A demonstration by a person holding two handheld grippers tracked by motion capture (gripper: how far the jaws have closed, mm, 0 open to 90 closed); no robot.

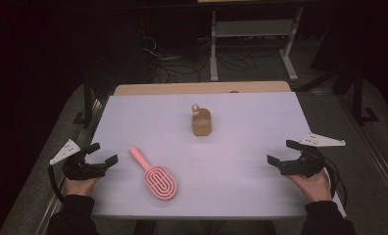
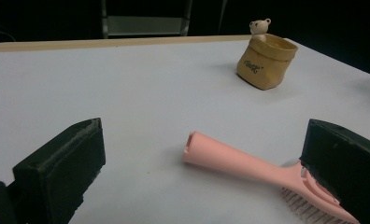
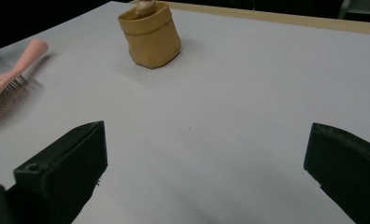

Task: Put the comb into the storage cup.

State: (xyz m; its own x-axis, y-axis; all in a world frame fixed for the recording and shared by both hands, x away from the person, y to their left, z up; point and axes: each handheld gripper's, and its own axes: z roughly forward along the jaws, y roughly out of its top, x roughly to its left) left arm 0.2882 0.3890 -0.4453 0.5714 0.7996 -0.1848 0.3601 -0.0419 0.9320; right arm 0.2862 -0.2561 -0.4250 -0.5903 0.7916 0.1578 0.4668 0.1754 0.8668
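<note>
A pink hairbrush point(image 1: 155, 176) lies bristles-down on the table, handle pointing far-left.

Black two-jaw tool point(image 1: 98, 155) with grey triangular plate, trailing cable; dark sleeves

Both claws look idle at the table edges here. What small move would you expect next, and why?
Probably the left claw eases forward and right toward the pink hairbrush. Its jaws stand open, the brush lies flat beside it with the handle pointing up the table, and nothing is gripped. The right claw, also open, sits farther off; the tan pot stands mid-table.
</note>
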